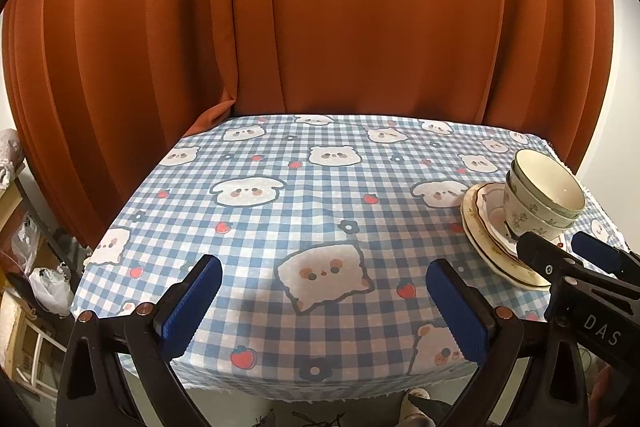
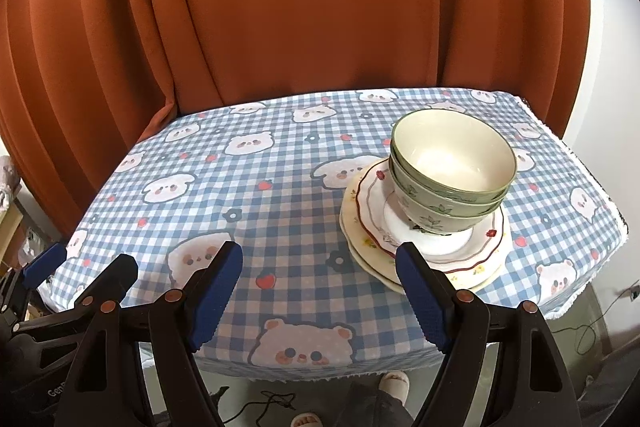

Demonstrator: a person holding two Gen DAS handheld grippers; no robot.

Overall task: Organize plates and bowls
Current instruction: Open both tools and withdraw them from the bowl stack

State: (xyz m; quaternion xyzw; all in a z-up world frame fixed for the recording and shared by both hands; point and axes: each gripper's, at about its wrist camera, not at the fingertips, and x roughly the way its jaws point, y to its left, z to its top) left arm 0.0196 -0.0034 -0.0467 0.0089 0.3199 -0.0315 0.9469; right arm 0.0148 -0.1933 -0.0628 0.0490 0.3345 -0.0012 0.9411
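both grippers idling with jaws wide, holding nothing. nested green bowls (image 2: 452, 171) sitting on the plate stack (image 2: 424, 247) at 1 o'clock from the right gripper (image 2: 320, 291), touching nothing. left gripper (image 1: 324, 303) lying farther off; right one is nearer.

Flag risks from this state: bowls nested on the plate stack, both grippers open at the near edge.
1. The nested bowls sit off-centre on the plates and look tilted in the left wrist view; a nudge could tip them.
2. The stack is close to the table's right edge; pushing it could slide it off.
3. The right gripper has one fingertip near the plate rim; advancing could clip it.
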